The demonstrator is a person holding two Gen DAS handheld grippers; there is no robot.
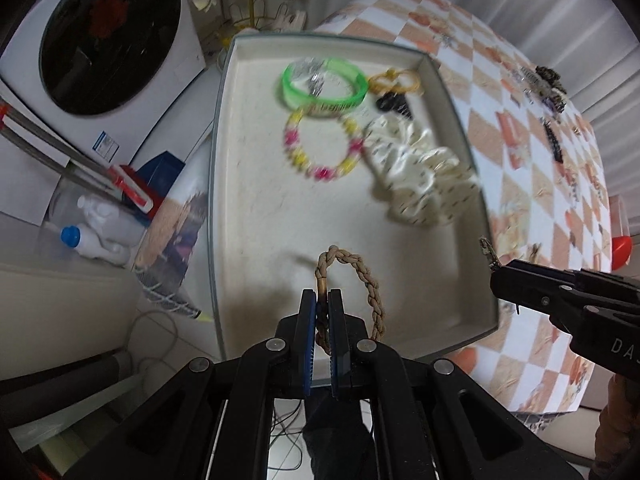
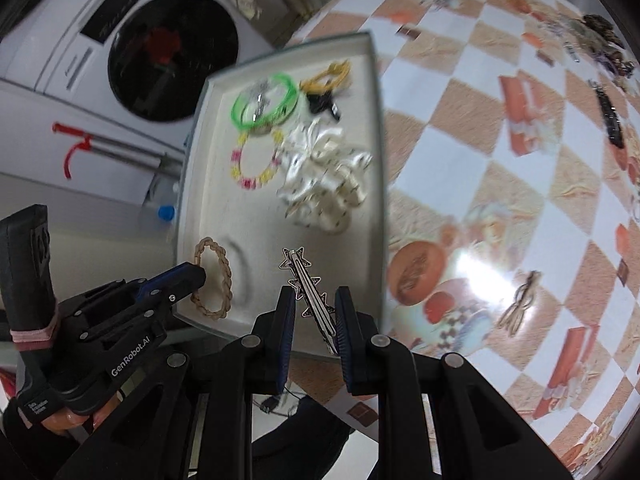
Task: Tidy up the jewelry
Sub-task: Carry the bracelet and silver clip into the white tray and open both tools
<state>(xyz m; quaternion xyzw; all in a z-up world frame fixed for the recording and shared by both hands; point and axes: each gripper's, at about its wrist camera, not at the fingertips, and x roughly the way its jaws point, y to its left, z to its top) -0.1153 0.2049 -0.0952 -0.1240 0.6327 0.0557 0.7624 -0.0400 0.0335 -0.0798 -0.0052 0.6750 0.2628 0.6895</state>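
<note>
I hold two grippers, one in each hand. My left gripper [image 1: 322, 308] is squeezed tight on one tan braided loop [image 1: 356, 280], and the loop hangs over the near end of the tray [image 1: 224, 184]. There is one tray, pale inside with a grey rim. At its far end I count one green ring [image 1: 324, 84], one pink and yellow bead bracelet [image 1: 320, 148], one yellow hair tie [image 1: 394, 80], one small black thing [image 1: 394, 104] that is too blurry to name, and one cream scrunchie [image 1: 420, 168]. Something shiny lies inside the green ring, but I cannot tell what it is. My right gripper [image 2: 314, 312] has its jaws a little apart, pinching one silver clip with stars [image 2: 306, 284] between them. The clip sticks out over the near end of the tray, just right of the braided loop. Further right, one pale knotted tie [image 2: 520, 304] lies alone on the table [image 2: 460, 140]. At the far right edge there is a small heap of dark clips [image 2: 608, 112], too mixed up to count. The table wears a shiny cloth with orange and white squares and pictures of food. Left of the table stands one white washing machine [image 2: 132, 48] with a round dark door and something red inside. On the floor by it is one white bottle with a blue cap [image 1: 96, 236].
</note>
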